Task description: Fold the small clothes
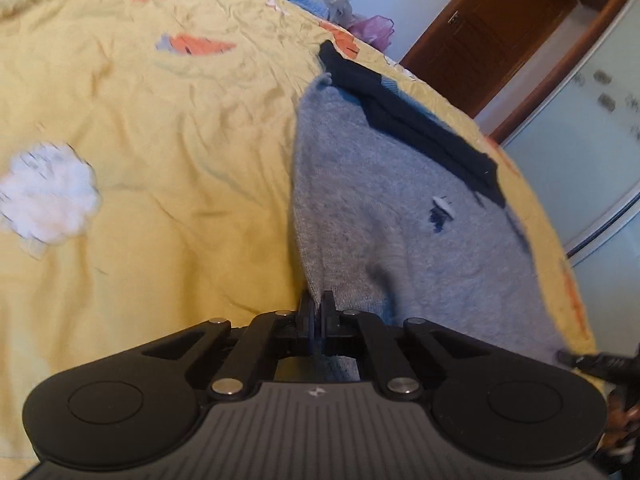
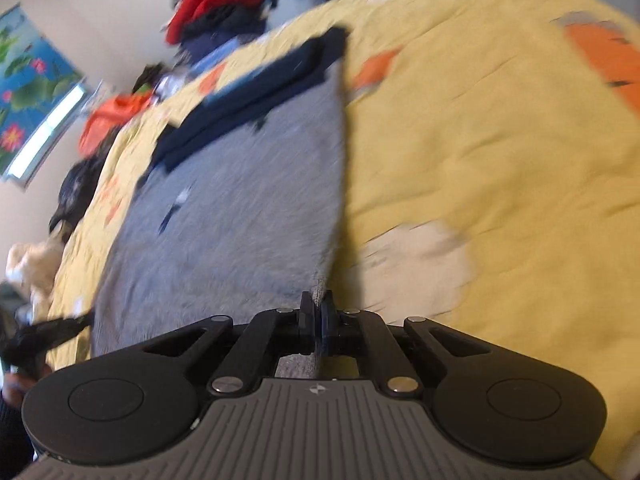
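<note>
We've got both tongs, left gripper [image 1: 318, 300] and right gripper [image 2: 318, 300], pinching the near corners of the grey garment [image 1: 400, 208] spread on the yellow bedspread [image 1: 160, 140], dark waistband [image 1: 412, 120] far off, so no fold looks made yet.

We see soft, even daylight in both views, bright on the yellow bedspread [image 1: 160, 140] with only faint shadows in its creases. The left wrist view is fairly sharp, slightly smeared at its left edge. The right wrist view is heavily motion-blurred throughout. Fisheye distortion bends the bed and door [image 1: 500, 20] at the rims.
</note>
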{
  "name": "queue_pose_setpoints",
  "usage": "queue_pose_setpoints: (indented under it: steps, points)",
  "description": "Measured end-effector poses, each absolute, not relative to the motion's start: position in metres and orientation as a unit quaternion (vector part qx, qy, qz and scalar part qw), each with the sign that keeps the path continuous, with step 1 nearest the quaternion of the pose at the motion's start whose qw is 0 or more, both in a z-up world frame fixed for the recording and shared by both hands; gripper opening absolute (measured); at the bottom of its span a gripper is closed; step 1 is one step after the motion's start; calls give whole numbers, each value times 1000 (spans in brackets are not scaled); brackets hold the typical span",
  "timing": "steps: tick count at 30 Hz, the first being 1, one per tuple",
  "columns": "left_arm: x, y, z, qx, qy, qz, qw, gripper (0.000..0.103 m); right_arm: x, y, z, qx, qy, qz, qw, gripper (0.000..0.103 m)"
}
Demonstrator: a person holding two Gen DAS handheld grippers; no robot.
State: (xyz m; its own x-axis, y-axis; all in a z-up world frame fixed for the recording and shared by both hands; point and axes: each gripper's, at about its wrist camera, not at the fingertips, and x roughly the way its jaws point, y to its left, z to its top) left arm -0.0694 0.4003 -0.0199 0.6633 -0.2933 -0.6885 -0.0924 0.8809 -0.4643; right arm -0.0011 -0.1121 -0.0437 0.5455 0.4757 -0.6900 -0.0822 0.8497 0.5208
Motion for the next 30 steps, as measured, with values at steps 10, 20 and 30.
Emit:
queue_pose_setpoints:
  steps: [10, 20, 30]
  points:
    - [-101, 421, -28, -319, 419, -69, 847, 29, -24, -110, -53, 260, 464, 177, 828, 68]
    - [-114, 391, -29, -274, 424, -83, 859, 4, -47, -93, -51, 191, 472, 188, 840, 10]
    - [-118, 378, -14, -143, 438, -43, 887, 4, -40, -117, -53, 173, 467, 149, 854, 13]
